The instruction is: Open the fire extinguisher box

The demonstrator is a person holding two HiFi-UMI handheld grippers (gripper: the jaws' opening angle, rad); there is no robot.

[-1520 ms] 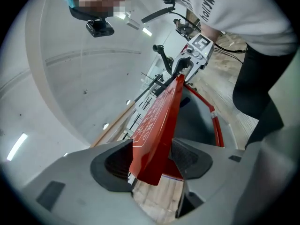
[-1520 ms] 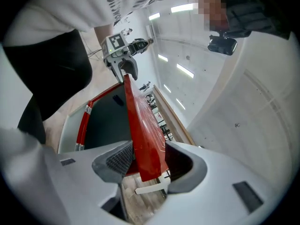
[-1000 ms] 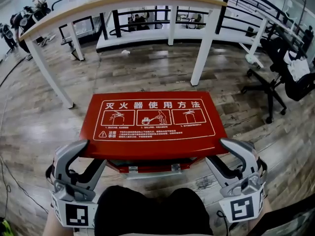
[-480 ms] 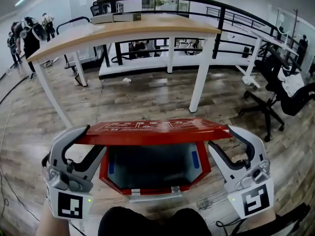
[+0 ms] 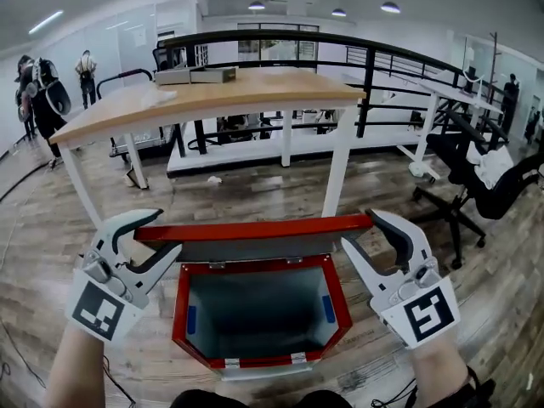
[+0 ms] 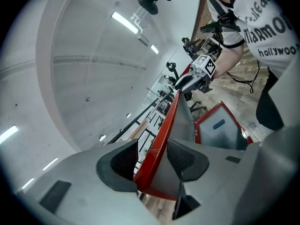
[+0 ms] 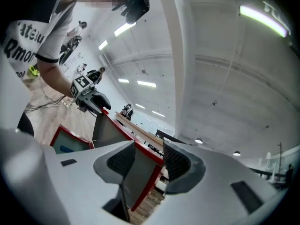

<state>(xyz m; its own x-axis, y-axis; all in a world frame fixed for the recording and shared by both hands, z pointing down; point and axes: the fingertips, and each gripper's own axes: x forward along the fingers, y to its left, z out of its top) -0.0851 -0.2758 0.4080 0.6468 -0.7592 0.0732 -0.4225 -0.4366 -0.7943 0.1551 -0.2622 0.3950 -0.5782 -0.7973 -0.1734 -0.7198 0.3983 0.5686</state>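
The red fire extinguisher box (image 5: 178, 313) stands on the wooden floor with its grey inside showing. Its lid (image 5: 255, 230) is raised almost upright and shows edge-on in the head view. My left gripper (image 5: 161, 232) holds the lid's left end; its jaws are closing, with the red edge (image 6: 171, 121) between the pads of that gripper (image 6: 152, 161). My right gripper (image 5: 360, 230) grips the lid's right end. In the right gripper view the lid's corner (image 7: 140, 170) sits between the pads of this gripper (image 7: 149, 161).
A wooden table on white legs (image 5: 212, 96) stands just behind the box. A black office chair (image 5: 476, 185) is at the right and a black railing (image 5: 365, 45) runs along the back. People (image 5: 38, 92) stand far left.
The lid has swung up from lying flat over the box to almost upright, so the inside now shows. Both grippers rose with it and moved away from me.
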